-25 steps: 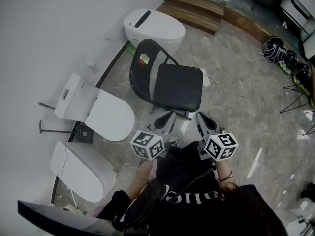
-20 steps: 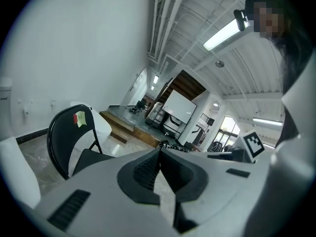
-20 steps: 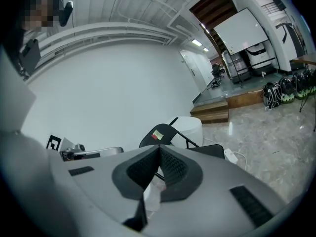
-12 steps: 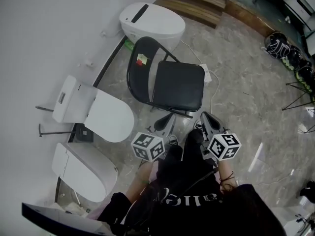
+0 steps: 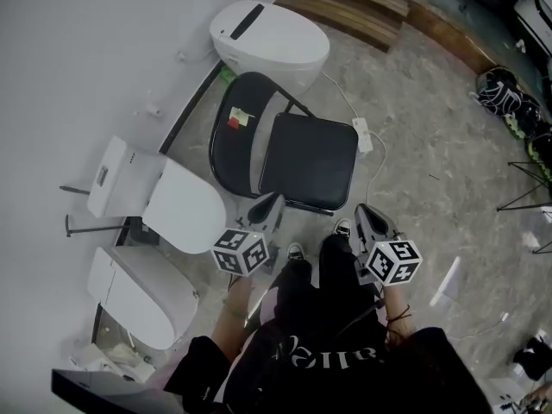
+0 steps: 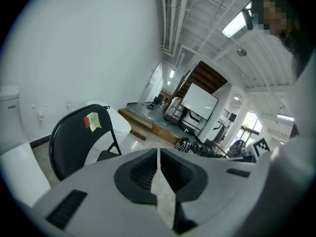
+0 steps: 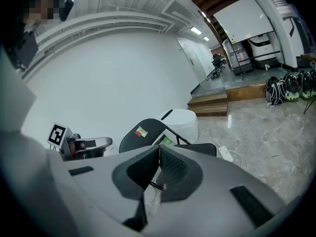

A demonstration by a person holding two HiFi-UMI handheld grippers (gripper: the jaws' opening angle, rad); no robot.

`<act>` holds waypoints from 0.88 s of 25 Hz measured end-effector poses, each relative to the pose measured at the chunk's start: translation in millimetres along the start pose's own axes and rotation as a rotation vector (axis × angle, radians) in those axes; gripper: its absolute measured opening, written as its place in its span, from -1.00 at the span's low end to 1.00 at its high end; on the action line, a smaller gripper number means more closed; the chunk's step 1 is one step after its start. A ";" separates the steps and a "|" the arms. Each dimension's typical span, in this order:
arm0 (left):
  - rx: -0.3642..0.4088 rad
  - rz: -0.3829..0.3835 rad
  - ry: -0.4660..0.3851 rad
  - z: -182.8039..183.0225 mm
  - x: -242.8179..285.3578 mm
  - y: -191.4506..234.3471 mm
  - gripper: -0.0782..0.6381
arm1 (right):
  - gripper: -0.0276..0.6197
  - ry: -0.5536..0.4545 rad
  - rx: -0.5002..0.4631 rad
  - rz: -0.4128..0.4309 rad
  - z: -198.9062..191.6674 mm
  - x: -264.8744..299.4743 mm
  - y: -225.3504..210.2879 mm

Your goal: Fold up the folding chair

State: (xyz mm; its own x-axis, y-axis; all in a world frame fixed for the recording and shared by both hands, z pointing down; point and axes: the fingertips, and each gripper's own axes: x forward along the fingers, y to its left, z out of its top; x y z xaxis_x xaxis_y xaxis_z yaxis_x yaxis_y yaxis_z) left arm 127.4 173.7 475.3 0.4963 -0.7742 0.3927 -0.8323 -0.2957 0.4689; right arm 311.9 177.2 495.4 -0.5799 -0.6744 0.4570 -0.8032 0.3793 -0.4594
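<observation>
The chair (image 5: 306, 158) is standing unfolded on the floor (image 5: 414, 145) at frame centre. The left gripper (image 5: 268, 206) and right gripper (image 5: 366, 216) are hovering near its seat's front edge, lower centre, both clenched and holding nothing.

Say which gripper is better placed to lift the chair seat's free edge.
Right, probably: the right gripper sits by the free corner of the seat; the left gripper is at the backrest end. Both are shut.

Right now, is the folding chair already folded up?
No, the folding chair stands open in the head view, its black seat lying level in front of the backrest.
</observation>
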 end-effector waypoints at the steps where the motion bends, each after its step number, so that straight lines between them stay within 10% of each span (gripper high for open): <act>1: 0.000 0.017 -0.003 4.3 8.3 4.7 -0.77 | -0.87 0.017 -0.008 0.005 1.8 5.7 -10.0; 12: 0.033 0.283 0.021 14.5 80.2 47.9 -0.74 | -0.87 0.234 0.037 0.168 -17.9 84.5 -139.8; 22: 0.194 0.526 0.155 62.7 76.9 189.7 -0.36 | -0.87 0.325 0.110 0.140 -60.4 163.5 -216.2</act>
State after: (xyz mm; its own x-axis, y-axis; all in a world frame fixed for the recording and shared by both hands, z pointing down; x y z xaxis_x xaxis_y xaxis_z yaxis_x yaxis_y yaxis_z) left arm -7.8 23.0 544.7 0.0220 -0.7583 0.6515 -0.9995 -0.0017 0.0318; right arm 382.5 23.2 715.5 -0.7105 -0.3780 0.5936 -0.7037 0.3712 -0.6059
